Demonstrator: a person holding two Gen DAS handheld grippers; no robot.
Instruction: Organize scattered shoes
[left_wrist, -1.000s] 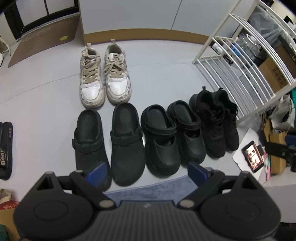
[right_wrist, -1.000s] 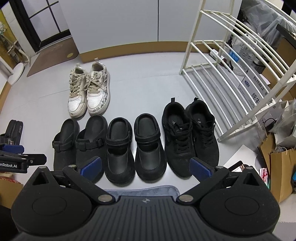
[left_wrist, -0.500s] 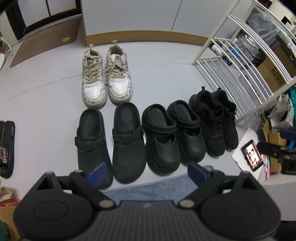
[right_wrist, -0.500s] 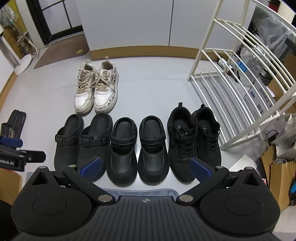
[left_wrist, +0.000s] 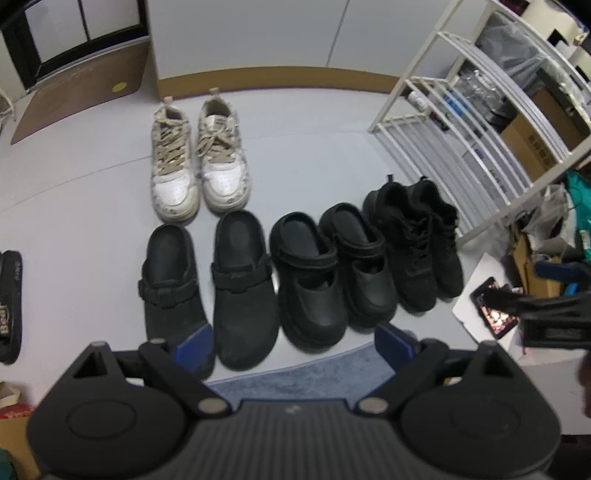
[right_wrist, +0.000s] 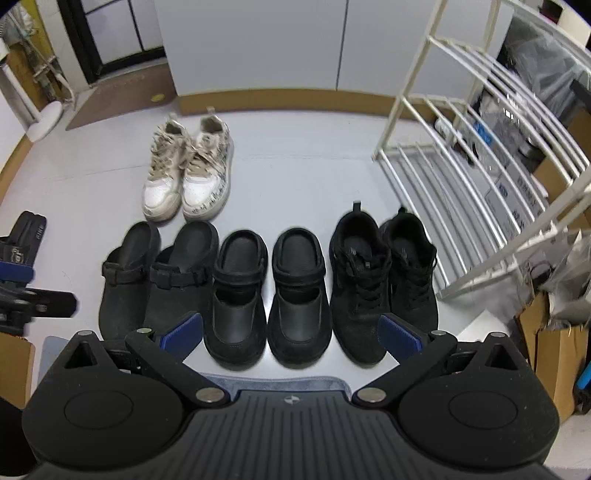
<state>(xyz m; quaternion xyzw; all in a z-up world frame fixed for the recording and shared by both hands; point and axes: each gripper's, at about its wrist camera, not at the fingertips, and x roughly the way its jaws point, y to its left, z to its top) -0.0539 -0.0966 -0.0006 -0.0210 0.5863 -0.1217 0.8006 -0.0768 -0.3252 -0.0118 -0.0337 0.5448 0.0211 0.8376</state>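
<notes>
Nearest the cameras, left gripper (left_wrist: 293, 341) and right gripper (right_wrist: 290, 330) both spread wide, grasping nothing, hovering over a blue mat (left_wrist: 295, 376). Just beyond the mat, a tidy row on the floor (right_wrist: 303, 177): black clogs (right_wrist: 159, 273), black strapped shoes (right_wrist: 269, 291), black trainers (right_wrist: 380, 273), each pair side by side, toes toward the cameras. Farther back, white sneakers (right_wrist: 188, 173) paired behind the clogs. Off to the left, dark sandals (left_wrist: 9, 295), apart from the row. At right, a white rack (right_wrist: 461, 147) and a phone (left_wrist: 495, 306). Looks already sorted, or possibly awaiting racking. Risk: open fingers dipping low could nudge a toe and skew the row; a swing rightward could knock the phone.
</notes>
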